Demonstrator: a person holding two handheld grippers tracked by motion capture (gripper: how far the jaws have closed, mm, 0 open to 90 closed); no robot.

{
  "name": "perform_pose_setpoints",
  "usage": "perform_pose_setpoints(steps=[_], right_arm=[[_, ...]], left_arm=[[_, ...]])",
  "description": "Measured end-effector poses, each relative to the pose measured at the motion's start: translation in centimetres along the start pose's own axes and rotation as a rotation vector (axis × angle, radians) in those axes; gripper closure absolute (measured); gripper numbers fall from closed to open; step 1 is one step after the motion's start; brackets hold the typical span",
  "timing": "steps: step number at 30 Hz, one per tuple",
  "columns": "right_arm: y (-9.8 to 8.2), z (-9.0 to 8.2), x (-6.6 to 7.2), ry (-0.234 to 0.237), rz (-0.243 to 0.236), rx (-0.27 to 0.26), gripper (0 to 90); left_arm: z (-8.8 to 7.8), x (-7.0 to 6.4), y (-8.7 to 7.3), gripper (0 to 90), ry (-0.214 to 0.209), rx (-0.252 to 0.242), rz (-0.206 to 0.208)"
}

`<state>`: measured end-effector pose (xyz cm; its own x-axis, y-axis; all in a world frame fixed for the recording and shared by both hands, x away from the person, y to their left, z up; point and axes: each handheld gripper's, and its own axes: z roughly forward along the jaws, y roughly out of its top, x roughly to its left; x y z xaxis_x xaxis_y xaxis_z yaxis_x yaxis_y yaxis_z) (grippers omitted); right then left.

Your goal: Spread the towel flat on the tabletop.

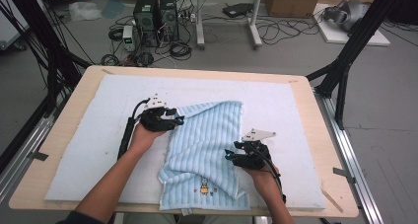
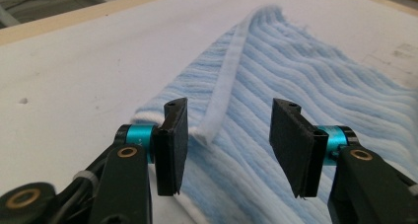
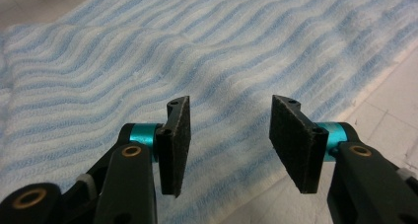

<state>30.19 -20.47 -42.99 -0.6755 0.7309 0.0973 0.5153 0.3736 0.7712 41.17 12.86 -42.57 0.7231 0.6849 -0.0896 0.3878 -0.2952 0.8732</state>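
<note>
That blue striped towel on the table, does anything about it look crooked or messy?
Yes. The blue striped towel lies askew on the white mat, folded unevenly: its near edge is rumpled, and a white hem runs diagonally across the top layer instead of lining up.

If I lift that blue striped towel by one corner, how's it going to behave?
The towel would probably go limp and drape, since it already lies in soft folds. It looks light, thin terry. Its ribbed pile should grip rather than slip. A push would likely bunch it against the white mat.
</note>
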Motion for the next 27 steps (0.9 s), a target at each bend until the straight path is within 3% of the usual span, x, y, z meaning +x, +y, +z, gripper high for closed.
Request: perform_pose_setpoints(steps=[7, 11, 13, 15, 16, 18, 24, 25, 26, 27], right_arm=[[-0.1, -0.1, 0.0, 0.002, 0.002, 0.001, 50.0], [-0.3, -0.2, -0.1, 0.004, 0.013, -0.005, 49.8], [-0.4, -0.3, -0.3, 0.004, 0.017, -0.005, 49.8], [-0.5, -0.3, -0.4, 0.009, 0.023, -0.007, 49.6], [-0.5, -0.3, -0.5, 0.009, 0.026, -0.009, 49.5], [-0.5, -0.4, -0.7, 0.012, 0.036, -0.016, 49.3], [-0.4, 0.1, -1.0, 0.004, 0.041, -0.018, 49.3], [-0.3, 0.2, -0.9, -0.002, 0.046, -0.010, 49.3], [-0.3, 0.3, -0.9, -0.010, 0.049, -0.006, 49.3], [-0.2, 0.4, -1.0, -0.018, 0.045, -0.010, 49.3]], left_arm=[[3.0, 0.0, 0.6, 46.5, 0.025, 0.088, 0.052], [4.1, 0.0, 0.3, 46.1, 0.088, 0.145, 0.092], [4.3, 0.1, 0.3, 54.4, 0.121, 0.165, 0.129], [4.4, 0.5, 0.2, 73.2, 0.153, 0.141, 0.141], [4.5, 0.8, 0.2, 78.9, 0.164, 0.119, 0.120], [4.8, 2.1, 0.5, 81.4, 0.158, 0.120, 0.044], [5.9, 5.2, 2.4, 81.1, 0.220, 0.073, -0.038], [5.9, 5.5, 2.5, 77.7, 0.238, 0.066, -0.050], [5.9, 5.7, 2.6, 64.9, 0.271, 0.060, -0.073], [5.7, 5.8, 2.6, 50.9, 0.275, 0.070, -0.097]])
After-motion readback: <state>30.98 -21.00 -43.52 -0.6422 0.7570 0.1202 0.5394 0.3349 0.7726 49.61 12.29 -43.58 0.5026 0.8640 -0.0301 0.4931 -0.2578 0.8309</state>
